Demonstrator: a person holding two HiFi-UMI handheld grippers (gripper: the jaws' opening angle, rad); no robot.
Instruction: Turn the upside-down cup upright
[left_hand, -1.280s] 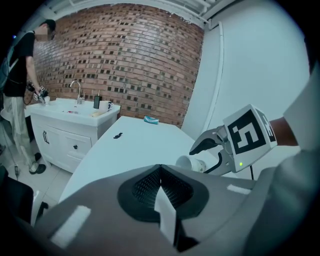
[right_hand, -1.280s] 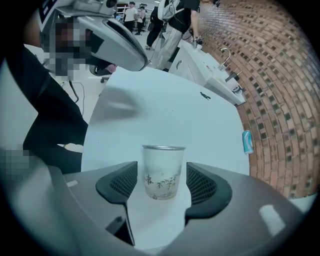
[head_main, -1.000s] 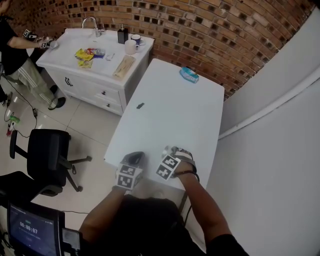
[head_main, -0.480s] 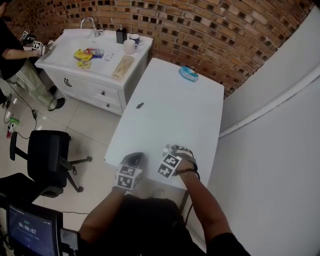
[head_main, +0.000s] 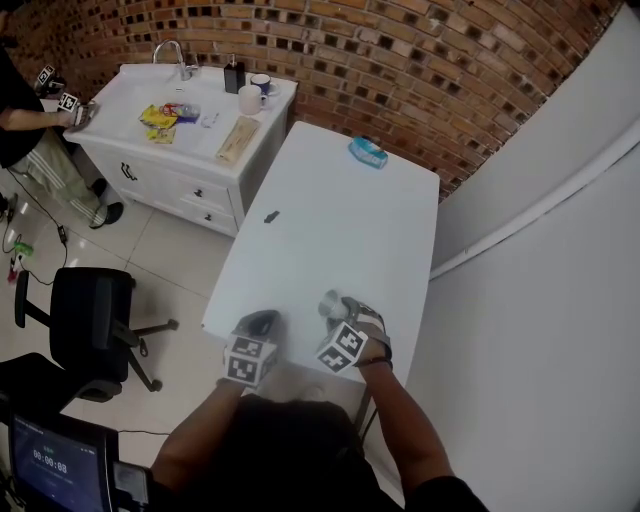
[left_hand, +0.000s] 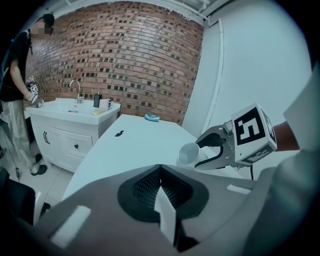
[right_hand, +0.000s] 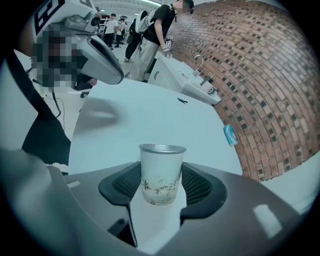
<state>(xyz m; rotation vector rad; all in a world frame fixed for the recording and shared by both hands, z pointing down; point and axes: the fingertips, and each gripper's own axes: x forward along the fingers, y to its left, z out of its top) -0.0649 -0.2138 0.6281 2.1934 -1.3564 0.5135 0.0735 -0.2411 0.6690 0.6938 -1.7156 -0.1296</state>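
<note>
Over the near end of the white table (head_main: 340, 220), my right gripper (left_hand: 198, 155) has the cup (right_hand: 160, 172) between its jaws. They have just been closing, and both dark pads now sit against the cup's sides. It is a pale cup with a silvery rim and a bamboo-leaf print. From my left gripper's view it is tipped over, its open mouth turned towards that gripper; along my right gripper's own jaws, the rim points away from my hand. My left gripper (left_hand: 160, 170) is just beside it at the table's near edge, jaw tips together with nothing between them. A small dark object (head_main: 271, 216) lies mid-table near the left edge, and a blue item (head_main: 367, 152) lies at the far end, both well apart from the cup.
</note>
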